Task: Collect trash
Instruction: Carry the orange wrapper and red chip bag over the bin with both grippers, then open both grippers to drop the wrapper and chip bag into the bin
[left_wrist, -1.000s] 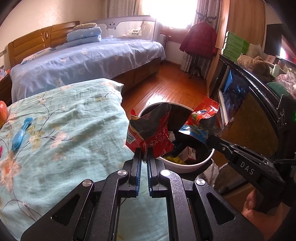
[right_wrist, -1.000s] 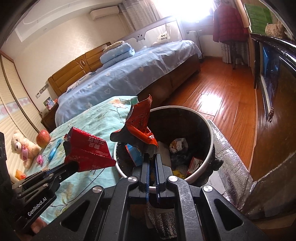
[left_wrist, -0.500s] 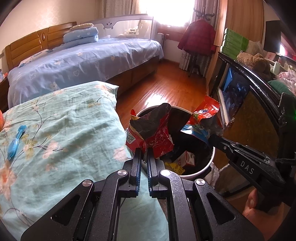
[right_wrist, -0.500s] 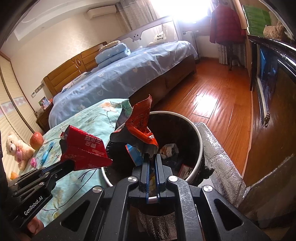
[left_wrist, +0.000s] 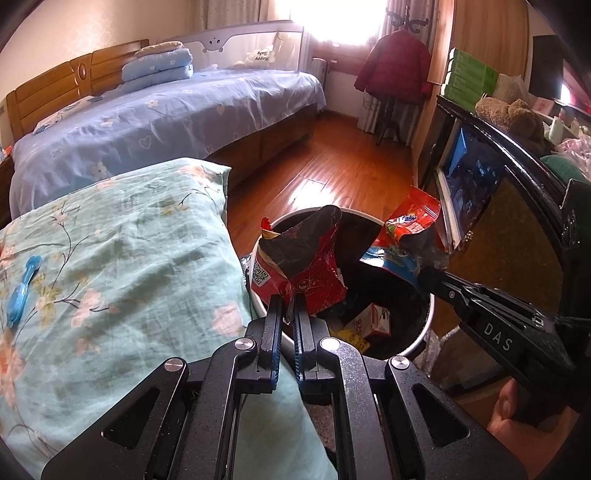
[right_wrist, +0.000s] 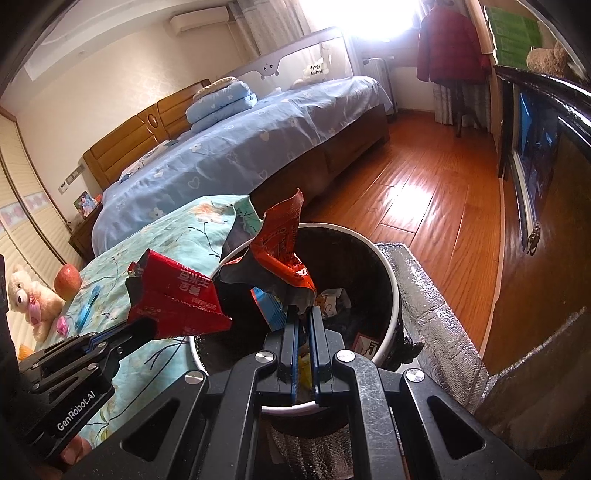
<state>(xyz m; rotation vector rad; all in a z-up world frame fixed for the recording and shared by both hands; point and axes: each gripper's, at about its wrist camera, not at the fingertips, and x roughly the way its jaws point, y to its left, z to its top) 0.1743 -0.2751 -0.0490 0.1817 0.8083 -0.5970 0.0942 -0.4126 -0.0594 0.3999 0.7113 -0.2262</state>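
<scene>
Home bedroom: beds (left_wrist: 166, 122), hung coat (left_wrist: 397, 66), wood floor (right_wrist: 424, 206)

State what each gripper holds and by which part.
Left gripper: red snack wrapper, pinched at its lower edge. Right gripper: orange-red wrapper, pinched at its bottom end.

The near bed, covered in a pale green floral quilt (left_wrist: 122, 266), is the landmark. On the quilt lie a small blue plastic toothbrush-shaped thing (left_wrist: 20, 291), and, toward the head end, a red apple (right_wrist: 67, 277), a cream plush teddy bear (right_wrist: 27, 295) and a small pink plastic item (right_wrist: 62, 326) just beside the bear.

The polished reddish wooden plank floor (right_wrist: 424, 206) runs past the foot of this bed. Standing on it, right against the quilt's foot corner, is a round white-rimmed bin with a black liner (right_wrist: 391, 291). Beside the bin, on the side away from the quilt, lies crinkled silver foil padding (right_wrist: 432, 295).

Beyond the near bed stands a wooden-framed bed with a light blue patterned sheet (left_wrist: 166, 122), carrying a folded blue blanket (left_wrist: 159, 68).
</scene>
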